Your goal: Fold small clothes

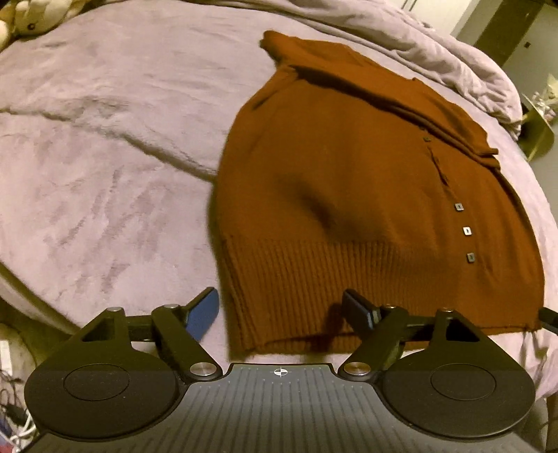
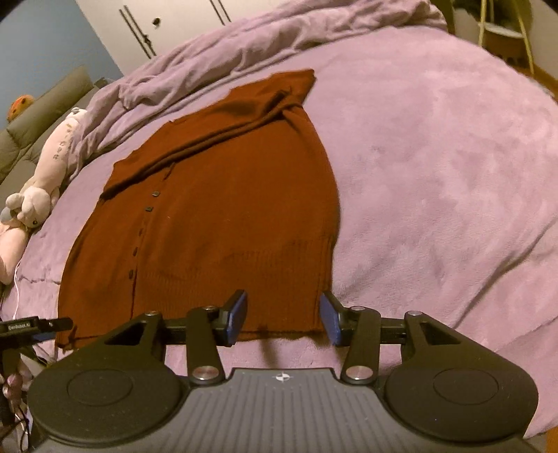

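A rust-brown knit cardigan [image 1: 348, 181] with small square buttons lies flat on the purple bed [image 1: 104, 139], its ribbed hem nearest me and a sleeve folded across its top. My left gripper [image 1: 282, 313] is open, its jaws straddling the hem's left corner just above the fabric. In the right wrist view the cardigan [image 2: 216, 216] lies the same way on the purple bed [image 2: 436, 174]. My right gripper [image 2: 284, 315] is open over the hem's right corner. Neither holds cloth.
A rumpled purple duvet [image 2: 226, 55] lies behind the cardigan. Plush toys [image 2: 38, 188] sit at the bed's left side, and another plush toy [image 1: 24, 17] is at the far corner. The other gripper's tip [image 2: 35, 325] shows at left. A gold stand [image 1: 538, 136] is beyond the bed.
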Tool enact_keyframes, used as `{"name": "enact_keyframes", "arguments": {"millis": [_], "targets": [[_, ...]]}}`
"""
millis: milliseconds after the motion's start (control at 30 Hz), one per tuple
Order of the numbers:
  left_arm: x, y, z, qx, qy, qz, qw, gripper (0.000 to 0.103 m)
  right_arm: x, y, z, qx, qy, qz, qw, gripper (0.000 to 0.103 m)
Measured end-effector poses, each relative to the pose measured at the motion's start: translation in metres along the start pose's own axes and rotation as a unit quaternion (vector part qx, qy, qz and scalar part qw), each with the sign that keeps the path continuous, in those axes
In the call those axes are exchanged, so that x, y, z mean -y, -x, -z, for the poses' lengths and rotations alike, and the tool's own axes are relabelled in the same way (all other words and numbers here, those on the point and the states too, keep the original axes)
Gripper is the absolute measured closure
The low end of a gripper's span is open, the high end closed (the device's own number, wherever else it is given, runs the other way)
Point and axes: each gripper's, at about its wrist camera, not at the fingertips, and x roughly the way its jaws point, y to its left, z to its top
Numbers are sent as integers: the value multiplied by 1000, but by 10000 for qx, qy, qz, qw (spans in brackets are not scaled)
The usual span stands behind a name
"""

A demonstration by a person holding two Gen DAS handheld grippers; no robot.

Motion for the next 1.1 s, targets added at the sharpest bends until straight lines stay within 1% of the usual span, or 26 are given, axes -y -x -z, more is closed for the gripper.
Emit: {"name": "enact_keyframes", "arguments": {"millis": [33,100,133,200,233,267,300,433,467,500,567,600,667,733,800,833,867,900,933,967,1033,1100], "targets": [[-1,0,2,-17,-15,27,10000,30,1,0,2,-4,-30,-11,10000,58],[-3,1,1,-45,-25,61,10000,42,4,-1,3,-37,-142,-96,9998,59],[-4,1,1,-59,-16,84,9999,45,5,-2,3,-67,-201,-144,9997,59],[-8,2,-1,-80,25,96,9999,62,6,-5,4,-119,-260,-206,9994,68],[-11,3,-1,-92,71,142,9998,67,7,-7,5,-133,-271,-245,9992,71],[-14,3,-1,-110,131,212,9996,79,7,-9,4,-155,-285,-277,9991,77],[-17,3,-1,-144,201,285,9993,83,8,-10,5,-163,-309,-255,9991,80],[-22,4,-1,-210,294,389,9986,83,15,-12,2,-233,-444,-222,9985,82],[-23,4,-1,-224,270,431,9985,81,16,-11,1,-214,-461,-200,9985,82],[-23,4,-2,-236,256,455,9984,74,16,-9,0,-183,-466,-172,9986,81],[-23,3,-3,-255,245,564,9978,68,17,-7,-2,-170,-417,-125,9989,79],[-22,3,-4,-254,242,617,9975,65,18,-7,-3,-166,-423,-137,9989,77],[-20,0,-6,-283,185,622,9975,65,20,-10,-5,-224,-484,-222,9983,74],[-17,-2,-7,-293,61,598,9978,69,20,-14,-7,-258,-484,-275,9981,73],[-15,-2,-8,-305,-47,597,9977,91,18,-17,-7,-285,-402,-274,9984,72],[-16,-2,-9,-341,-48,646,9973,92,17,-18,-7,-294,-351,-267,9986,73],[-15,-1,-10,-361,-43,671,9971,93,17,-18,-7,-299,-294,-257,9988,78],[-13,0,-11,-364,-100,654,9971,93,17,-17,-7,-302,-249,-275,9989,90],[-12,1,-12,-373,-181,650,9970,93,18,-16,-8,-316,-260,-337,9986,97],[-10,4,-14,-363,-257,678,9967,94,21,-16,-9,-353,-371,-437,9977,99],[-5,12,-22,-290,-293,879,9953,94,27,-14,-13,-373,-606,-674,9952,100],[0,23,-36,-83,-308,1064,9938,94,28,-10,-22,-281,-705,-897,9931,100]]}}
